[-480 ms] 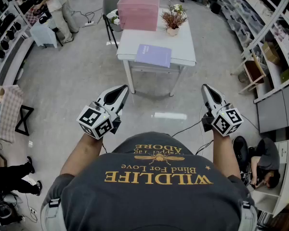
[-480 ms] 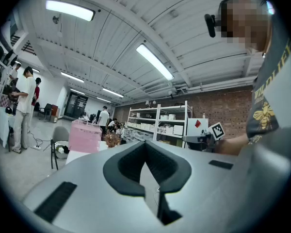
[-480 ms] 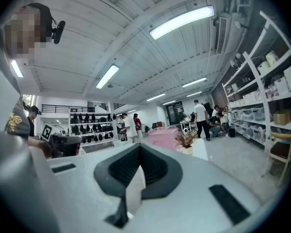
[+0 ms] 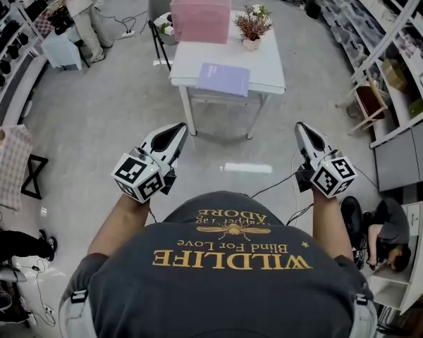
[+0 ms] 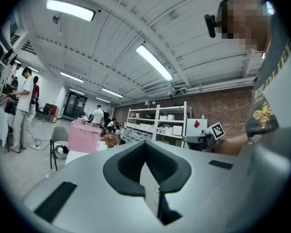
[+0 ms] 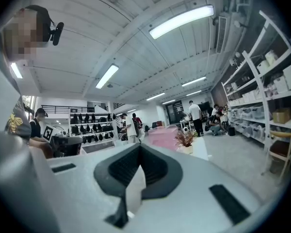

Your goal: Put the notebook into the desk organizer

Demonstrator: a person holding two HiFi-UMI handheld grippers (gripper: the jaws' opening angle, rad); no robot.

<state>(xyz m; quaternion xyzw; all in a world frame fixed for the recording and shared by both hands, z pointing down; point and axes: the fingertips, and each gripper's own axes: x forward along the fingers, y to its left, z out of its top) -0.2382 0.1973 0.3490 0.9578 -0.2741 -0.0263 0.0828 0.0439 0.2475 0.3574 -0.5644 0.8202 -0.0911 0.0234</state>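
Observation:
A purple notebook (image 4: 223,79) lies flat at the near edge of a white table (image 4: 268,65), well ahead of me. The pink translucent desk organizer (image 4: 201,14) stands at the table's far left, and shows small in the left gripper view (image 5: 85,136) and the right gripper view (image 6: 162,137). My left gripper (image 4: 178,129) and right gripper (image 4: 301,129) are held level in front of my chest, far short of the table. Both are shut with nothing between their jaws, as each gripper's own view confirms: left gripper (image 5: 145,144), right gripper (image 6: 139,147).
A potted dried plant (image 4: 252,27) stands on the table beside the organizer. A grey chair (image 4: 158,9) is behind the table's left side. Shelving (image 4: 402,83) lines the right wall. A person (image 4: 388,241) sits on the floor at my right, and cables run across the floor.
Both grippers and the things on the table stay where they were. Only people in the background have shifted a little.

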